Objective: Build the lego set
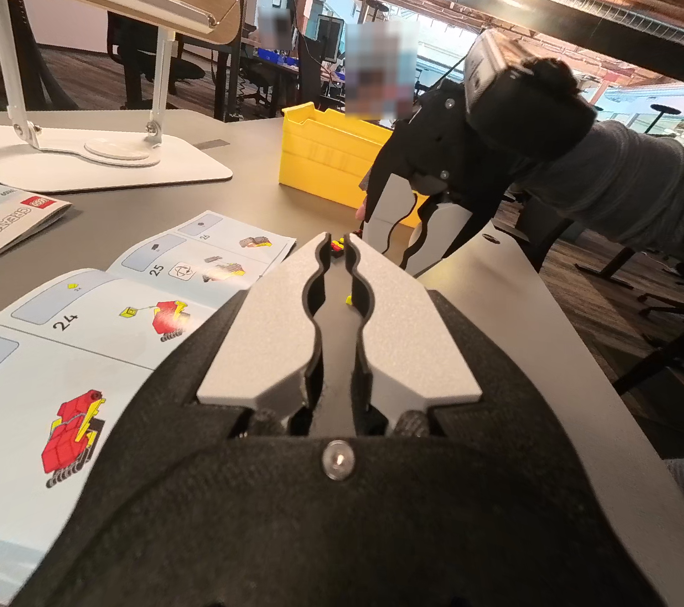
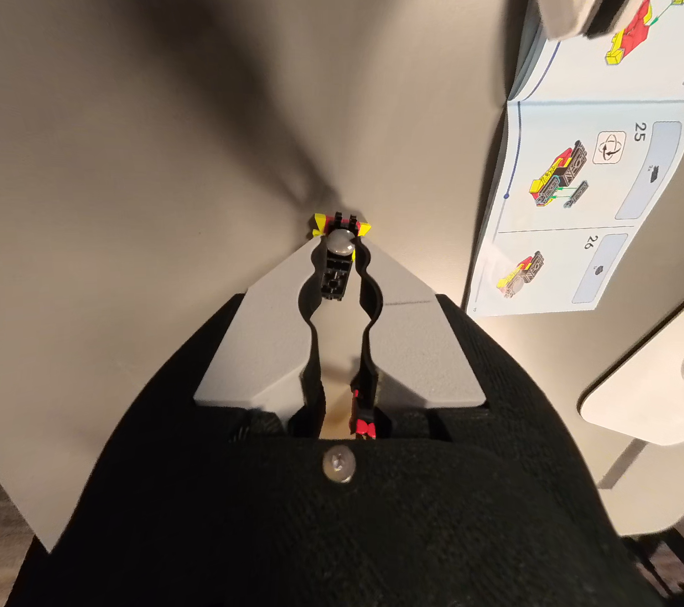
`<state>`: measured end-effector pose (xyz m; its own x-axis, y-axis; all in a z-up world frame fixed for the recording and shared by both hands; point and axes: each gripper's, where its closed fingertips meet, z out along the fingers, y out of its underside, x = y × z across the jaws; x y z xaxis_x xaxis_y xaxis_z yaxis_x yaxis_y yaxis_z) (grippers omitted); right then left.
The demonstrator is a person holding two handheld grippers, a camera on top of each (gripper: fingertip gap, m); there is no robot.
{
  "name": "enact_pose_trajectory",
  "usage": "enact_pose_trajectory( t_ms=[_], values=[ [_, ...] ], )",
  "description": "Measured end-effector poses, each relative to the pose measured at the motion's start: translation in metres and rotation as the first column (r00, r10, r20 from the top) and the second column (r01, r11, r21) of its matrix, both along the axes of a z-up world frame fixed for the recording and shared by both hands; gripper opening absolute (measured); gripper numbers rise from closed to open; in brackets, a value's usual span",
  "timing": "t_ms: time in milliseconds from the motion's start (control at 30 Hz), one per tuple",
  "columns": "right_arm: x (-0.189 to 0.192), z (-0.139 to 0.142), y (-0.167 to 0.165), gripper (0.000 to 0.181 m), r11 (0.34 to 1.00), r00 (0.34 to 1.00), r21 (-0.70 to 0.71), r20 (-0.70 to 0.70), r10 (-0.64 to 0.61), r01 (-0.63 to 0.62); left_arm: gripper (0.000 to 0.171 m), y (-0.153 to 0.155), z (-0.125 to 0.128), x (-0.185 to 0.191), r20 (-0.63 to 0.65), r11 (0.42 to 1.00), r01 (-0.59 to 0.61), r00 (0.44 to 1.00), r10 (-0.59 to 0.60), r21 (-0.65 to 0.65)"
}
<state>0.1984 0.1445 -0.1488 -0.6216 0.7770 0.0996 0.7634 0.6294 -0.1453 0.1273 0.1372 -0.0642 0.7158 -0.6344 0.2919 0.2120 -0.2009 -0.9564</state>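
My right gripper (image 2: 338, 237) points down at the grey table (image 2: 148, 182) and is shut on a small black, red and yellow lego model (image 2: 335, 267) with a grey round piece on it. The model rests at the tabletop. In the left wrist view the model (image 1: 337, 247) shows just past my left gripper (image 1: 337, 237), whose jaws stand almost together with nothing between them. The right gripper (image 1: 385, 252) stands upright behind it, held by a gloved hand. A small yellow piece (image 1: 348, 299) lies on the table under my left fingers. A red and black piece (image 2: 364, 419) lies under my right fingers.
An open instruction booklet (image 1: 148, 293) lies left of my left gripper and also shows in the right wrist view (image 2: 577, 204). A yellow bin (image 1: 325, 152) stands behind the right gripper. A white stand base (image 1: 111, 159) sits at the back left. The table edge (image 1: 555, 311) runs along the right. The grippers' ends are close to 11 cm from one another.
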Motion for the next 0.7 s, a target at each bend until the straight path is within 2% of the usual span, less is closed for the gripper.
enact_pose_trajectory(
  t_ms=[267, 400, 567, 700],
  values=[
    [0.0004, -0.0002, -0.0015, 0.013, 1.0, 1.0, -0.007, 0.002, -0.002, 0.002, 0.005, 0.0, 0.0, 0.0002, -0.001, 1.0, 0.001, 1.0, -0.001, 0.001],
    [0.0015, 0.0001, -0.0015, 0.019, 1.0, 1.0, -0.006, -0.008, -0.008, 0.008, 0.005, -0.0001, -0.0001, 0.0002, -0.001, 1.0, 0.001, 1.0, -0.001, 0.001],
    [0.0064, 0.0033, 0.0032, 0.027, 0.997, 0.997, -0.03, -0.036, -0.068, 0.067, 0.005, -0.0001, 0.0, 0.0002, 0.0, 1.0, 0.001, 1.0, -0.001, 0.001],
    [0.0101, 0.0011, 0.0032, 0.025, 0.995, 0.995, -0.059, -0.054, -0.083, 0.079, 0.004, -0.0002, 0.0001, 0.0004, -0.001, 1.0, 0.002, 1.0, -0.002, 0.003]
  ],
)
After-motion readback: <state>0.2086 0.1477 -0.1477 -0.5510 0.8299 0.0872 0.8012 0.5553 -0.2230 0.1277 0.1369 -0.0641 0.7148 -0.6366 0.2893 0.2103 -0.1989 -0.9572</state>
